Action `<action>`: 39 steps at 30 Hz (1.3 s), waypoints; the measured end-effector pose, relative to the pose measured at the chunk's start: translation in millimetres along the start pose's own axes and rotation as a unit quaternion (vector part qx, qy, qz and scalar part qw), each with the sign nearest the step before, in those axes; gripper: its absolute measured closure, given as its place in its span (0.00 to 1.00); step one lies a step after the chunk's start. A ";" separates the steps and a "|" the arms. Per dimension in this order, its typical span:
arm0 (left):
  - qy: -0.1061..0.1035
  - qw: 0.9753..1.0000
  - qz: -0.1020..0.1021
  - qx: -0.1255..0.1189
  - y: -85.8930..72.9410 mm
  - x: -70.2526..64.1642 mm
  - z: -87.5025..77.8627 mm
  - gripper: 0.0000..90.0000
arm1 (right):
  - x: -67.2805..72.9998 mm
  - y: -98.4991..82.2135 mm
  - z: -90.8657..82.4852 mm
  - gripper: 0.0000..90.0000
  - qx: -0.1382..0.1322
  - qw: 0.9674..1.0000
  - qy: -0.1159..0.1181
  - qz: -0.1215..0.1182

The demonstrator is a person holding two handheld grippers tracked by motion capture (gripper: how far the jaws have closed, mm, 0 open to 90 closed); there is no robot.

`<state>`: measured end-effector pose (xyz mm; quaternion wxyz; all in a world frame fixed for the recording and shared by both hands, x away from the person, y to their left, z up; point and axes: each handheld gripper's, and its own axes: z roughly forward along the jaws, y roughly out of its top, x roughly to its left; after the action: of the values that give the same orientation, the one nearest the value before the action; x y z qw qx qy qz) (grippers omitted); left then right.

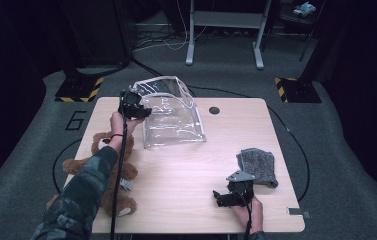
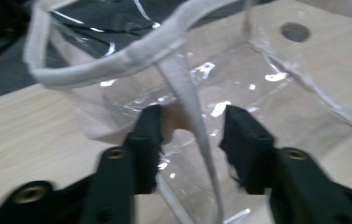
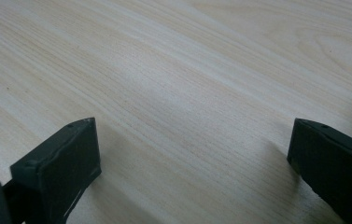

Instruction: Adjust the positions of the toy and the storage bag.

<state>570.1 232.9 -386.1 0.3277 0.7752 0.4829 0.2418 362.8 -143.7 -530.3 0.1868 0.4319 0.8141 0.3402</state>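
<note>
My left arm in its green patterned sleeve [image 1: 78,200] comes in at the bottom of the high view, and it lies over a brown teddy bear [image 1: 98,167] that sits at the left edge of the table [image 1: 176,170]. I think the bear waits there so that it can go into the bag soon.

My left gripper [image 1: 135,106] is up at the far left part of the table, right at the clear plastic bag [image 1: 173,112]. The bag stands on the wood with its mouth facing the gripper. In the left gripper view a white strap [image 2: 183,93] from the bag's rim runs down between the two black jaws. The jaws are a little way apart and I see gaps on both sides of the strap, so they are not pinching it. I judge that the gripper sits there to hold or let go of the rim, which keeps the mouth wide.

My right gripper [image 1: 226,196] rests near the front of the table, close to my right hand [image 1: 253,210]. Its jaws stand wide apart with bare wood between them, so it holds nothing. A grey woolly cloth [image 1: 258,166] lies just beside it, towards the right edge. I think this hand is waiting for its turn.
</note>
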 end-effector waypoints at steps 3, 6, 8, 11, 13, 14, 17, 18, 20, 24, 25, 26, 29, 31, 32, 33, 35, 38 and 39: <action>-0.006 1.000 -0.012 -0.010 -1.9 -1.4 -1.3 0.80 | 0.0 0.0 0.0 0.02 0.000 1.000 0.000 0.000; -0.029 0.999 -0.032 -0.016 -4.7 -2.0 -3.0 0.94 | 0.0 0.0 0.0 0.02 0.000 1.000 0.000 0.001; -0.034 0.999 -0.026 -0.022 -6.6 -4.8 -5.2 0.94 | -0.1 0.0 -0.1 0.02 0.000 1.000 0.000 0.001; -0.042 0.998 -0.029 -0.029 -8.8 -7.7 -7.4 0.95 | 0.0 -0.1 -0.1 0.02 0.000 1.000 -0.001 0.002; -0.058 0.997 -0.026 -0.031 -11.2 -10.2 -9.7 0.95 | 0.0 -0.1 -0.1 0.02 0.000 1.000 -0.001 0.002; -0.058 0.997 -0.026 -0.031 -11.2 -10.2 -9.7 0.95 | 0.0 -0.1 -0.1 0.02 0.000 1.000 -0.001 0.002; -0.072 0.996 -0.027 -0.035 -11.7 -14.7 -13.5 0.95 | -0.1 -0.1 -0.1 0.02 -0.001 1.000 -0.002 0.002; -0.075 0.996 -0.026 -0.037 -12.3 -16.2 -14.6 0.95 | -0.2 -0.1 -0.4 0.02 -0.001 1.000 -0.003 0.002; -0.081 0.996 -0.020 -0.038 -14.5 -20.7 -16.8 0.95 | 0.3 -0.1 -0.3 0.02 -0.001 1.000 -0.001 0.006; -0.096 0.994 -0.019 -0.038 -18.9 -27.3 -20.4 0.95 | 0.3 -0.2 -0.3 0.03 -0.002 1.000 -0.002 0.006; -0.096 0.994 -0.014 -0.040 -19.8 -28.7 -22.2 0.95 | 0.3 -0.2 -0.3 0.03 -0.002 1.000 -0.002 0.005; -0.097 0.994 -0.012 -0.043 -20.7 -30.4 -23.1 0.95 | 0.3 -0.3 -0.1 0.03 -0.003 1.000 -0.002 0.006; -0.106 0.993 -0.008 -0.045 -23.3 -34.3 -27.7 0.95 | 0.4 -0.3 -0.1 0.03 -0.003 1.000 -0.002 0.006; -0.109 0.993 -0.006 -0.048 -25.5 -36.6 -31.0 0.95 | 0.4 -0.2 -0.1 0.03 -0.003 1.000 -0.004 0.006; -0.111 0.993 -0.001 -0.046 -26.4 -36.7 -32.3 0.95 | 0.4 -0.2 -0.1 0.03 -0.003 1.000 -0.004 0.006; -0.117 0.992 -0.001 -0.044 -28.6 -38.1 -34.3 0.95 | 0.4 -0.3 0.1 0.03 -0.004 1.000 -0.002 0.007; -0.118 0.992 -0.004 -0.048 -30.3 -39.6 -35.7 0.95 | 0.5 -0.2 -0.3 0.03 -0.001 1.000 -0.001 0.008; -0.121 0.992 0.003 -0.047 -34.9 -41.5 -38.7 0.95 | 0.3 -0.2 -0.3 0.03 -0.001 1.000 -0.003 0.007; -0.122 0.992 0.008 -0.043 -37.7 -41.6 -40.8 0.95 | 0.7 0.0 0.1 0.03 -0.003 1.000 -0.003 0.010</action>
<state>502.3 218.4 -389.2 0.4156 0.7880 0.4218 0.1686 362.5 -143.1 -530.4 0.1875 0.4408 0.8078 0.3435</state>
